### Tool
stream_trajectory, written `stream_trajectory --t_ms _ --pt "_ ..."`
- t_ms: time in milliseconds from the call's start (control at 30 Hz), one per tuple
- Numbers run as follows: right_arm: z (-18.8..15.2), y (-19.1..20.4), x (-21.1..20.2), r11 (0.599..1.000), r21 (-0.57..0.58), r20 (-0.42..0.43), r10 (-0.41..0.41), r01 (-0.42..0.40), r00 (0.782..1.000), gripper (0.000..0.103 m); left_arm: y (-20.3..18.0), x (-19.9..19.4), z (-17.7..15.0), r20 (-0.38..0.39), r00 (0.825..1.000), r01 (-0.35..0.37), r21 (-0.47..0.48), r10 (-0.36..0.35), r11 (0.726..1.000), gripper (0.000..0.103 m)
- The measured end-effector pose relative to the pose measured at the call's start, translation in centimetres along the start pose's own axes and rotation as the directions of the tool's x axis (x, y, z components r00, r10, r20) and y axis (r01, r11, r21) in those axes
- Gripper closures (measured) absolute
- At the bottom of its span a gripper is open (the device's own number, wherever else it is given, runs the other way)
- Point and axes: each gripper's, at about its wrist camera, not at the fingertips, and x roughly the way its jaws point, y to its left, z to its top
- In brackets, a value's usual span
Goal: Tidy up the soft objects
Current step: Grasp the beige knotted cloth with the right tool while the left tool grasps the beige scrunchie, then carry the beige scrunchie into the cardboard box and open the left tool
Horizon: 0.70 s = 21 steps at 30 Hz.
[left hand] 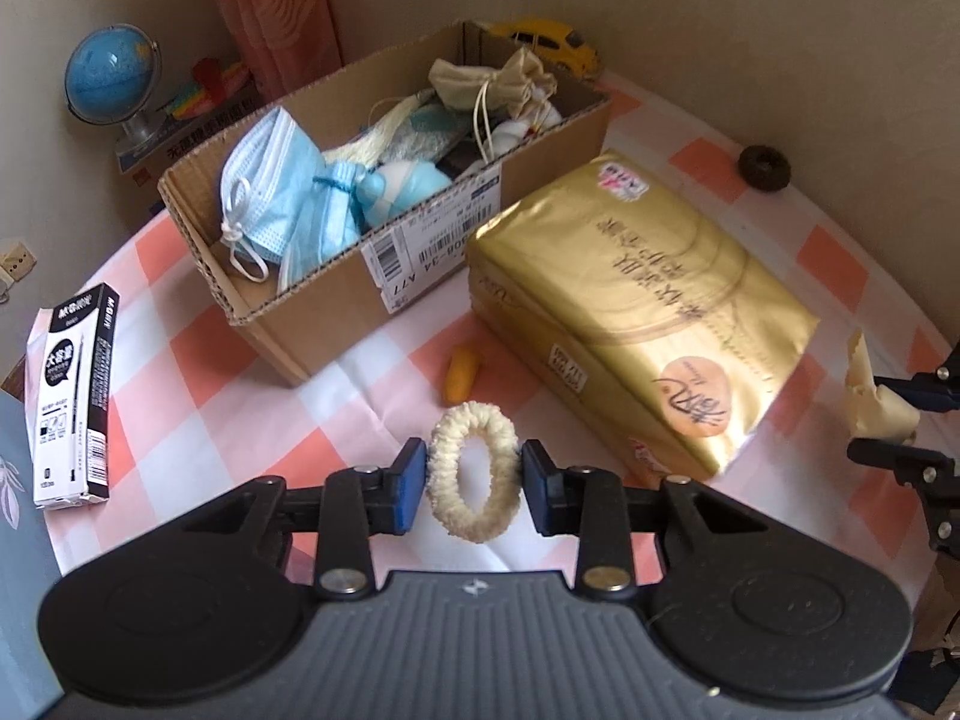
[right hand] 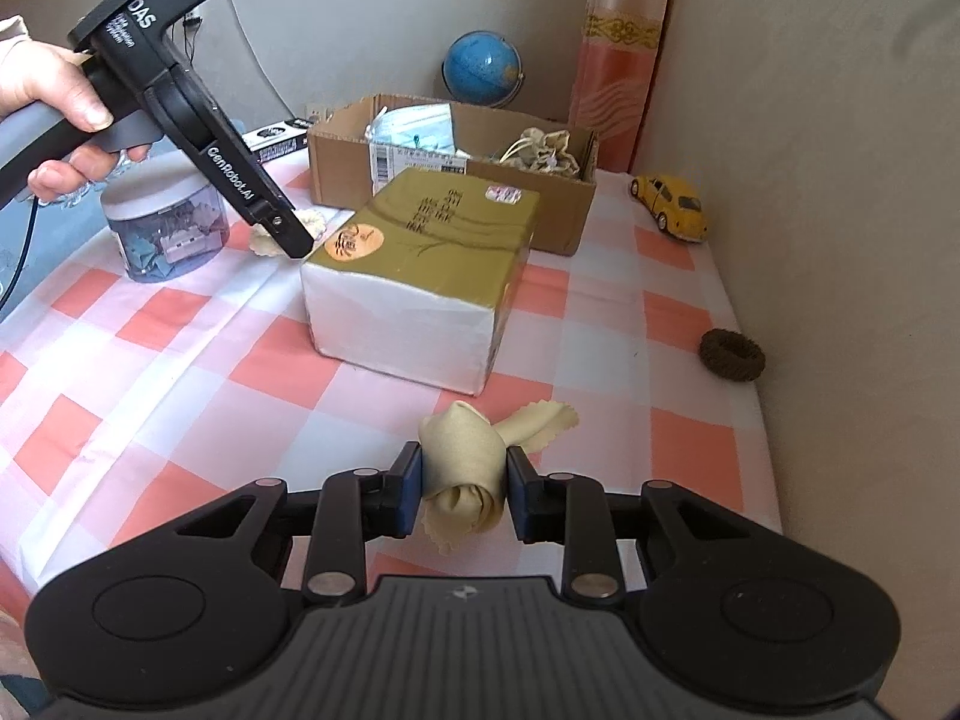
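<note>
My left gripper (left hand: pixel 474 477) is shut on a cream fluffy scrunchie (left hand: pixel 473 471), held just above the checked tablecloth. The left gripper also shows in the right wrist view (right hand: pixel 294 240), where the scrunchie (right hand: pixel 312 221) peeks out beside it. My right gripper (right hand: pixel 463 489) is shut on a rolled beige cloth (right hand: pixel 465 468); that cloth also shows at the right edge of the left wrist view (left hand: pixel 870 396). An open cardboard box (left hand: pixel 336 300) holds blue face masks (left hand: pixel 270 198), drawstring pouches (left hand: pixel 510 81) and other soft items. A brown scrunchie (right hand: pixel 732 355) lies near the wall.
A gold tissue pack (left hand: pixel 648 312) lies between the grippers and the box. A small orange object (left hand: pixel 459 375), a black-and-white pen box (left hand: pixel 72 396), a clear jar (right hand: pixel 165 228), a yellow toy car (right hand: pixel 669 204) and a globe (left hand: pixel 111 84) stand around.
</note>
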Motion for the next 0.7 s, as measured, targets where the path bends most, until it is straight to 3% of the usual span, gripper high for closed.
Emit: stream_trajectory --t_ms 300,700 --pt "0.9 -0.9 -1.6 1.000 0.018 0.034 0.012 -0.013 0.999 0.070 0.1 -3.4 0.5 0.083 0.997 -0.002 -0.012 0.003 1.000 0.070" --pt "1.3 -1.9 -2.0 0.999 0.033 0.061 0.003 -0.005 0.998 0.070 3.1 -4.7 6.7 0.202 0.973 -0.093 -0.087 0.109 0.992 0.070"
